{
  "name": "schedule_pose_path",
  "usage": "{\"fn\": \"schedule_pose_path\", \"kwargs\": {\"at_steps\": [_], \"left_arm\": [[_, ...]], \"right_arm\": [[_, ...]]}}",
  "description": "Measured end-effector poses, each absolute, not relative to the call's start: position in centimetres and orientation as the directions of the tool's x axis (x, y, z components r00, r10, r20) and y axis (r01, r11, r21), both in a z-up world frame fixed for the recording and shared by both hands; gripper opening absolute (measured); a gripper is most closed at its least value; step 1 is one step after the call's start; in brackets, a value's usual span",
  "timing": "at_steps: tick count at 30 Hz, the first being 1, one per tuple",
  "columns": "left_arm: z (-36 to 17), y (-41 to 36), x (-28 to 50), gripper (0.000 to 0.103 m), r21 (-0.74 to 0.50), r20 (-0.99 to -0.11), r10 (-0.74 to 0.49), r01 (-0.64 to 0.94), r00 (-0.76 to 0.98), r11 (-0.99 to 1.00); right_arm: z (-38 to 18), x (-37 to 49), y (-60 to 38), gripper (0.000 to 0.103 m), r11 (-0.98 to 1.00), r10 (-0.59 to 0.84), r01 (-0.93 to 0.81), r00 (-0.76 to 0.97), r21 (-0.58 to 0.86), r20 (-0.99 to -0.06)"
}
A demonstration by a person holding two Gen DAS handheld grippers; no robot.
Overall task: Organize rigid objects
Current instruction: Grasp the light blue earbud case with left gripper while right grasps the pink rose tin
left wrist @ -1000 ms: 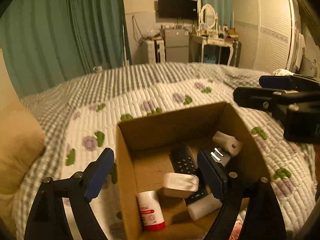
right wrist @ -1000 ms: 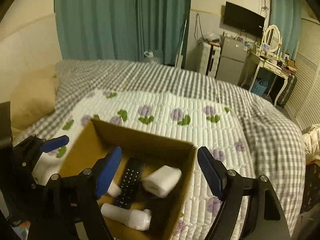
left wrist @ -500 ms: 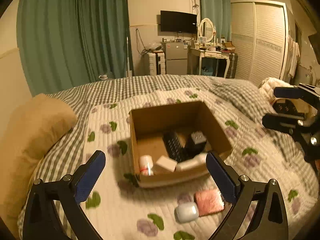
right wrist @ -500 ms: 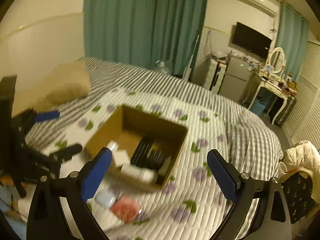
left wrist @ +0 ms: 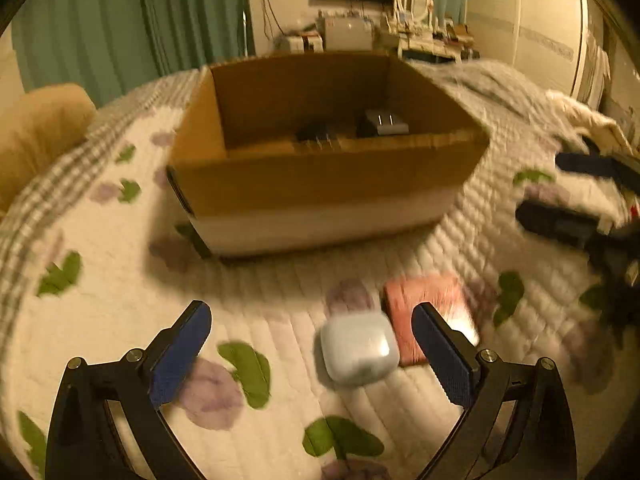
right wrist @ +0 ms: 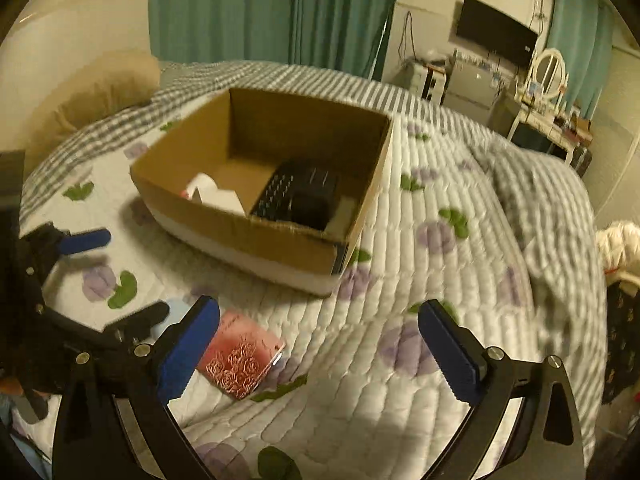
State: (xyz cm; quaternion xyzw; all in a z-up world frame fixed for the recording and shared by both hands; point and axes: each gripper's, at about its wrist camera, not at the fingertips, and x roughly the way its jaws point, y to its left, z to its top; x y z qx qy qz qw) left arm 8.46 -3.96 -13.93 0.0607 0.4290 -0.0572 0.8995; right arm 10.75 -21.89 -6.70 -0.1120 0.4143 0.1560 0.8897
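Note:
A brown cardboard box (left wrist: 320,184) sits on the quilted bed and also shows in the right wrist view (right wrist: 240,236); it holds a black remote (right wrist: 280,196), a black adapter (left wrist: 384,124) and white items (right wrist: 216,196). A pale blue-white case (left wrist: 358,350) and a pink rose-patterned box (left wrist: 424,300) lie on the quilt in front of the box. My left gripper (left wrist: 316,356) is open and low, with the case just inside its right finger. My right gripper (right wrist: 320,354) is open and empty above the quilt, with the pink box (right wrist: 240,360) by its left finger.
A tan pillow (left wrist: 36,132) lies at the bed's left. The right gripper shows at the right edge of the left wrist view (left wrist: 592,200). A dresser with a mirror (right wrist: 548,72), a TV and white wardrobes stand beyond the bed.
Both grippers pulled back from over the box, then dropped low toward the quilt in front of it. The left gripper now brackets the pale case. Both stay open.

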Motion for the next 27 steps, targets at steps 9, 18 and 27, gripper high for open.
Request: {"fn": "schedule_pose_path", "kwargs": {"at_steps": [9,18,27], "left_arm": [[-17.8,-4.6,9.4,0.091,0.06,-0.858,-0.05,0.196,0.51,0.979],[-18.3,-5.9,9.3,0.048,0.066,-0.867,-0.072,0.257,0.493,0.964],[-15.9,-3.3,8.4,0.046,-0.034,-0.826,-0.138,0.195,0.546,0.98]], "right_arm": [[-8.1,11.5,-22.3,0.1,0.937,0.181,-0.349,0.564,-0.034,-0.806],[-9.5,12.1,-21.2,0.1,0.93,0.144,-0.362,0.518,-0.064,-0.843],[-9.8,12.1,-20.8,0.1,0.924,0.125,-0.373,0.509,-0.087,-0.852]]}}
